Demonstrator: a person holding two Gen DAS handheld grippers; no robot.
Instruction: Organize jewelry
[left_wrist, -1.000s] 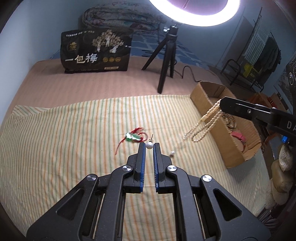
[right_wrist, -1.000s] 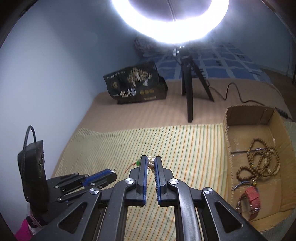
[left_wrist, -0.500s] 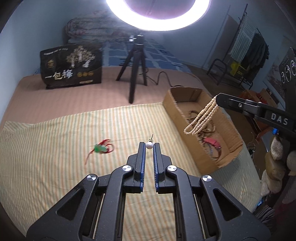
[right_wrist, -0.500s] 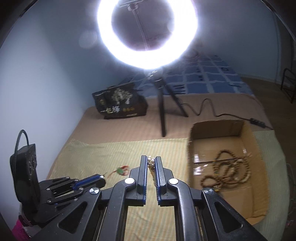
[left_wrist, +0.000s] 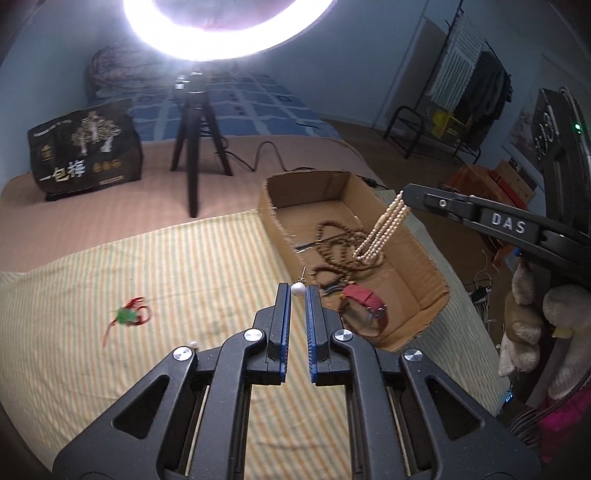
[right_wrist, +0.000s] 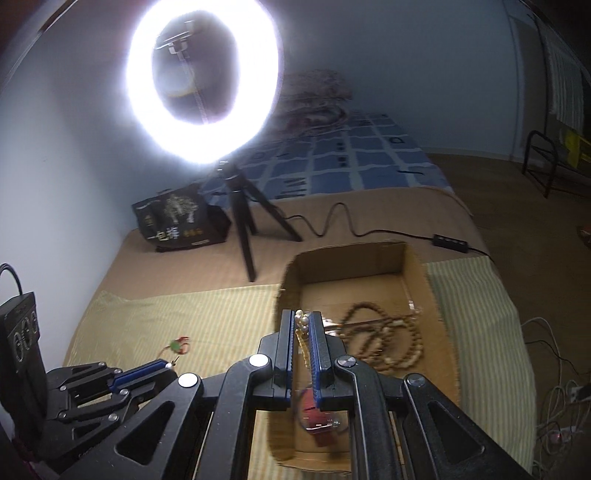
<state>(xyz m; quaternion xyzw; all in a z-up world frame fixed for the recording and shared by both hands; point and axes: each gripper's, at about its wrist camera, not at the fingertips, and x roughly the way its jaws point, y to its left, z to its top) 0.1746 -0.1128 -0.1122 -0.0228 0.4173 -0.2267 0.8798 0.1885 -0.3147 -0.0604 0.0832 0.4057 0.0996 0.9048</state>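
Observation:
My left gripper (left_wrist: 297, 290) is shut on a white pearl earring (left_wrist: 297, 288) and holds it above the striped cloth (left_wrist: 166, 280), beside the cardboard box (left_wrist: 424, 306). My right gripper (right_wrist: 303, 319) is shut on a pearl necklace (left_wrist: 380, 232), which hangs over the box. In the box lie a brown bead necklace (right_wrist: 388, 339) and a red-strapped watch (left_wrist: 364, 306). A red and green charm (left_wrist: 127, 315) lies on the cloth at the left. A small pearl piece (left_wrist: 194, 344) lies by the left gripper's left finger.
A ring light on a black tripod (left_wrist: 194, 155) stands behind the cloth, its cable trailing right. A black printed bag (left_wrist: 85, 147) leans at the back left. Stuffed toys (left_wrist: 546, 332) hang at the right edge of the bed.
Both grippers have moved right toward the box. The pearl necklace now hangs over the box instead of over the cloth. The earring has risen off the cloth in the left gripper.

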